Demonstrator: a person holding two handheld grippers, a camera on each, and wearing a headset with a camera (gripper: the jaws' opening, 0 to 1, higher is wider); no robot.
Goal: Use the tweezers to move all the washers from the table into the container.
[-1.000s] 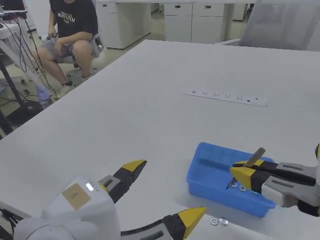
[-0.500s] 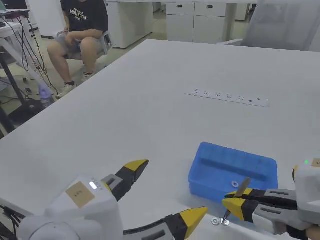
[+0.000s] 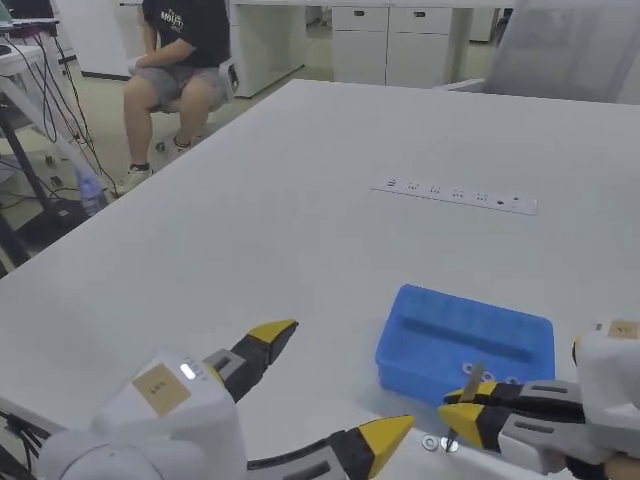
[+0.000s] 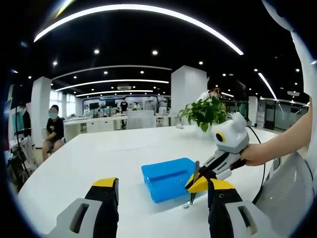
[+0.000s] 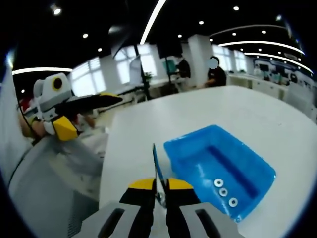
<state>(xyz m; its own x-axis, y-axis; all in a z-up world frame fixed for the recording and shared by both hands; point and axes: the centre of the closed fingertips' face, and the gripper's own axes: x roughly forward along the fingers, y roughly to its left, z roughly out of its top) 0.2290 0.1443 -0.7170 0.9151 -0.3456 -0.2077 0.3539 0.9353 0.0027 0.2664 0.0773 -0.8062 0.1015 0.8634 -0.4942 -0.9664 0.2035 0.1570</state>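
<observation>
Two washers (image 3: 429, 442) are lying loose on the white table (image 3: 250, 220), side by side and just off the near wall of the blue container (image 3: 465, 325). Three more washers (image 3: 490, 380) are resting inside that container in a short row along its near side, and they are showing as bright rings (image 5: 224, 191) on the blue floor in the right gripper view. I'm seeing the tweezers (image 3: 470, 382) leaning at a tilt, with their points reaching down right at the two loose washers. From here I cannot tell whether the points are touching either one or gripping it. The right gripper (image 3: 462, 415) is clamping the tweezers, its yellow-tipped jaws pressed together around the stem, which is standing up between them (image 5: 157, 171) in its own view. It is sitting over the near right part of the table, at the container's near right corner. The left gripper (image 3: 335, 385) is hanging over the table to the left of the container and nearer to me, its jaws spread wide with nothing between them. Farther out, a white power strip (image 3: 455, 195) is lying flat on the table, well apart from the container on its far side. A person (image 3: 180, 50) is sitting beyond the table's far left corner. In the left gripper view a potted plant (image 4: 205, 113) is standing beyond the right gripper.
</observation>
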